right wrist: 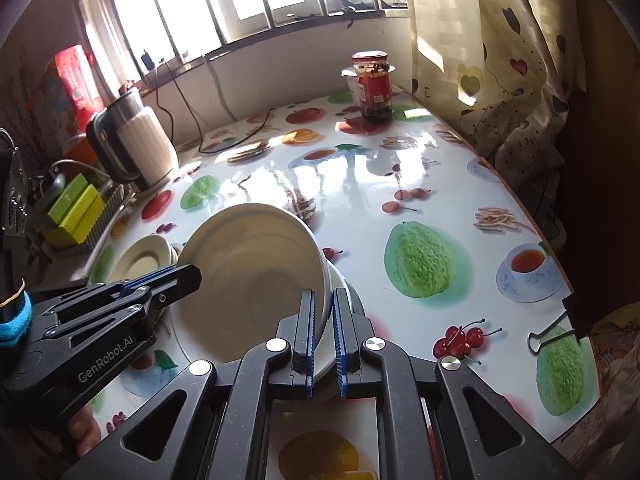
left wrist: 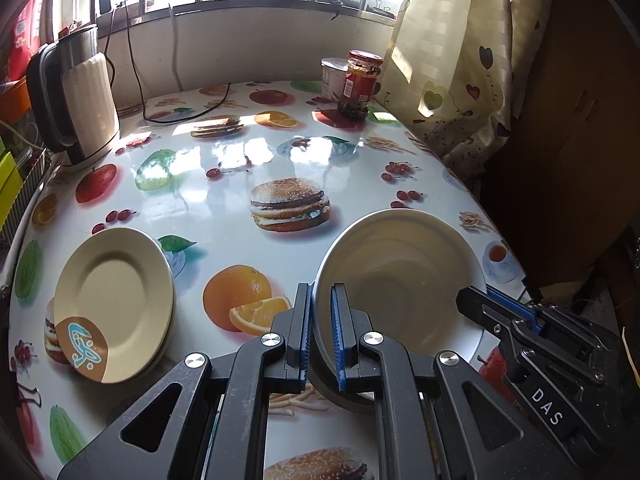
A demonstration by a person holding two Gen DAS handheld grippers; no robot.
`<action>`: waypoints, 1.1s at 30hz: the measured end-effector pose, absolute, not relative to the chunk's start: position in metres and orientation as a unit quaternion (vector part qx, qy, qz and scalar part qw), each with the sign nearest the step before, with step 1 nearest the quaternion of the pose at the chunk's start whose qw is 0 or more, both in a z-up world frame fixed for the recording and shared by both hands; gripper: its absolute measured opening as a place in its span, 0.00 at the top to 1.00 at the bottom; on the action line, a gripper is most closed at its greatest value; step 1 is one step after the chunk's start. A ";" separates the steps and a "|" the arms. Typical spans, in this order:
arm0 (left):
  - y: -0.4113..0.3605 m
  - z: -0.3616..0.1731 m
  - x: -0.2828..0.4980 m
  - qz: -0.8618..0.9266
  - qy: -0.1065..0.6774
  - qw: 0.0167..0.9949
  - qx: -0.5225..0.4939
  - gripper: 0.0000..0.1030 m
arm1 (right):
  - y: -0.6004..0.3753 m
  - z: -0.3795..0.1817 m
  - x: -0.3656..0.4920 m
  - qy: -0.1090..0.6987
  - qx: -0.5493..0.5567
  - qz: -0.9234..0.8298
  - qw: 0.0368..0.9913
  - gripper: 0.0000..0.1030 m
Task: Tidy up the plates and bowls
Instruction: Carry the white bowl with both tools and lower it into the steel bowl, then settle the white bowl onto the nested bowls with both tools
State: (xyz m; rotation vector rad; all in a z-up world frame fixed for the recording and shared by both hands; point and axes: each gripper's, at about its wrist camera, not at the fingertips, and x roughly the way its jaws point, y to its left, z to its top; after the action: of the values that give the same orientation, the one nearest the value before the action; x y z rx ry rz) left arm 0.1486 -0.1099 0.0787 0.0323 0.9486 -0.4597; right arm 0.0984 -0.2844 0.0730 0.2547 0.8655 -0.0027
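A white bowl [left wrist: 400,272] [right wrist: 248,272] is tilted just above the fruit-print table [left wrist: 240,168], held by both grippers. My left gripper [left wrist: 322,296] is shut on its left rim and shows in the right wrist view as a black arm [right wrist: 188,274] coming in from the left. My right gripper [right wrist: 324,300] is shut on the right rim and reaches in at the right of the left wrist view [left wrist: 472,300]. A second white rim [right wrist: 340,280] peeks out behind the bowl. A small stack of cream plates [left wrist: 112,300] [right wrist: 140,260] with a brown and blue mark lies to the left.
A white kettle [left wrist: 76,96] [right wrist: 136,144] with its cord stands at the back left. A red-labelled jar [left wrist: 360,84] [right wrist: 374,84] and a white cup [left wrist: 332,76] stand at the back right by the curtain. A binder clip [right wrist: 552,332] grips the table's right edge.
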 end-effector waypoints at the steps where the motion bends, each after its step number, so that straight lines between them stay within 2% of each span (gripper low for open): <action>1: -0.109 0.077 0.149 -0.219 0.455 0.863 0.015 0.90 | -0.285 0.072 0.098 0.419 0.123 -0.001 0.899 0.91; 25: -0.111 0.070 0.154 -0.216 0.462 0.860 0.009 0.90 | -0.292 0.062 0.101 0.430 0.133 -0.005 0.893 0.90; 33: -0.110 0.073 0.157 -0.221 0.461 0.859 -0.002 0.90 | -0.295 0.073 0.104 0.406 0.136 0.003 0.904 0.91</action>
State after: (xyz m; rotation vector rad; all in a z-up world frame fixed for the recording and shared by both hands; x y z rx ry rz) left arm 0.1575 -0.1096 0.0734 -0.0034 0.9678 -0.4642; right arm 0.1042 -0.2948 0.0733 0.2812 0.8399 0.0058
